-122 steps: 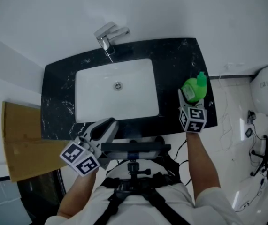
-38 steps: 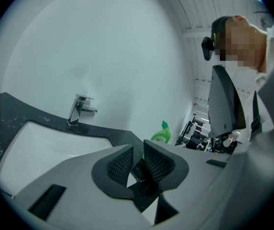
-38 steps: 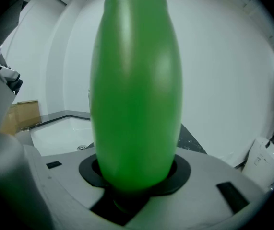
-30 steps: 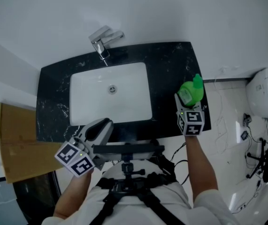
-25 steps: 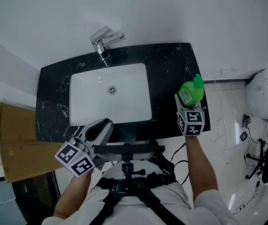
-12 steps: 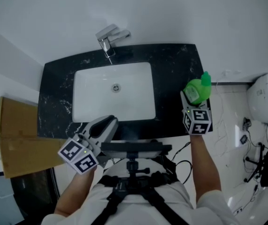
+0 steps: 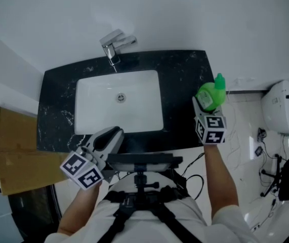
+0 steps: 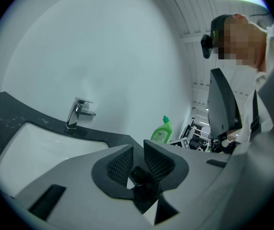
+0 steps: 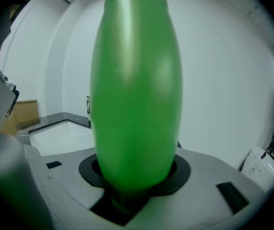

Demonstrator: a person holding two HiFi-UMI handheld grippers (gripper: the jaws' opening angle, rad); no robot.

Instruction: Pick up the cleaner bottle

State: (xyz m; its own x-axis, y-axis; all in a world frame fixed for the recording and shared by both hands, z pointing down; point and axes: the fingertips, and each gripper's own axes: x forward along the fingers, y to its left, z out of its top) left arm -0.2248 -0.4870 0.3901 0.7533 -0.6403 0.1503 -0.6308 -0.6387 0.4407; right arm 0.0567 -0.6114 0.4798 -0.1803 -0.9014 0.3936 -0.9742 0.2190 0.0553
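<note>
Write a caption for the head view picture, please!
Right gripper holds the green cleaner bottle beside the white sink, left gripper empty.

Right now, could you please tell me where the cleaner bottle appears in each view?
Head view: cleaner bottle over the counter's right end.
Left gripper view: small, right of centre, beyond the fingers.
Right gripper view: fills the centre.
Shared landmark: white sink, left of the bottle everywhere.

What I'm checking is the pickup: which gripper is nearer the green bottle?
Right. The right gripper has its jaws clamped on the green bottle. The left gripper sits empty by the front edge of the sink, far to the bottle's left.
</note>
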